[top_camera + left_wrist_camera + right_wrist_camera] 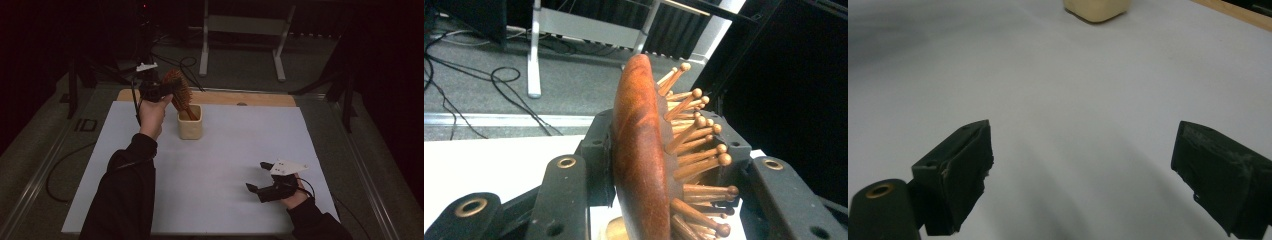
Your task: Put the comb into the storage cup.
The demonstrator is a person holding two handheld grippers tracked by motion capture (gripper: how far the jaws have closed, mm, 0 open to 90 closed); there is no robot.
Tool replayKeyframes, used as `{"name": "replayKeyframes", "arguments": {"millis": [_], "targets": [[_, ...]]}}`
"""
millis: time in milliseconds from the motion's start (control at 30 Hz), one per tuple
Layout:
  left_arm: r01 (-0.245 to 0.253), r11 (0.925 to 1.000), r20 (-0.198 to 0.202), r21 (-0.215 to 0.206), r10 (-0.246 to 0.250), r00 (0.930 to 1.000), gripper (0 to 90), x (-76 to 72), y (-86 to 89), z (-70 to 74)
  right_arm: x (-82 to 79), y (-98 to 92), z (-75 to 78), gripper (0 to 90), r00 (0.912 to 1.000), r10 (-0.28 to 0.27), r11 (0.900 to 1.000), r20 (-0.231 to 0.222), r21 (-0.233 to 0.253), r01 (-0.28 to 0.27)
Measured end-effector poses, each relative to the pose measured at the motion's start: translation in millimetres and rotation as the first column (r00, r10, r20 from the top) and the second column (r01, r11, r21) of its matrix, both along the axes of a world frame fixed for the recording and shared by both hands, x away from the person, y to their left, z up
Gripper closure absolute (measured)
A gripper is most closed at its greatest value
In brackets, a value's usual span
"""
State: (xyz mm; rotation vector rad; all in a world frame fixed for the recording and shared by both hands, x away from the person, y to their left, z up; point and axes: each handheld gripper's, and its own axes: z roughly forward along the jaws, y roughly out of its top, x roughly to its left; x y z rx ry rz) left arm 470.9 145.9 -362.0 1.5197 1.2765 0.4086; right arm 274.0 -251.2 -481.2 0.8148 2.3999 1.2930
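Observation:
A wooden hairbrush [178, 89] with a red-brown back and ball-tipped pins stands tilted, its handle down in a cream cup [190, 126] at the back of the white sheet [225, 150]. My left gripper [169, 90] is raised above the cup and shut on the brush head. In the left gripper view the brush [639, 150] sits edge-on between the jaws of the left gripper [664, 136], pins pointing right, the cup rim [611, 230] just below. My right gripper [256, 176] rests open near the front right; the right gripper [1085, 146] has bare sheet between its jaws, with the cup [1096, 10] far ahead.
A wooden board [260, 98] runs along the table's far edge. Beyond it on the floor stand a white metal frame [205, 50] and loose cables [187, 62]. Dark stands flank the table on both sides.

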Motion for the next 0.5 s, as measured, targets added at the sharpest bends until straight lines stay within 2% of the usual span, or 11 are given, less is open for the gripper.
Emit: {"name": "replayKeyframes", "arguments": {"millis": [400,500], "targets": [[0.022,0.9996,-0.043,0.016,-0.021,0.9988,55.1,5.0,-3.6,-18.4,0.0,-0.6,0.5,9.6,1.0000,-0.004,1.000,-0.002,0.009,0.004],[0.025,0.9996,-0.042,0.014,-0.025,0.9988,55.0,5.3,-3.0,-21.2,-0.1,-0.4,0.4,9.6,1.0000,-0.002,1.000,-0.001,0.007,0.002]]}}
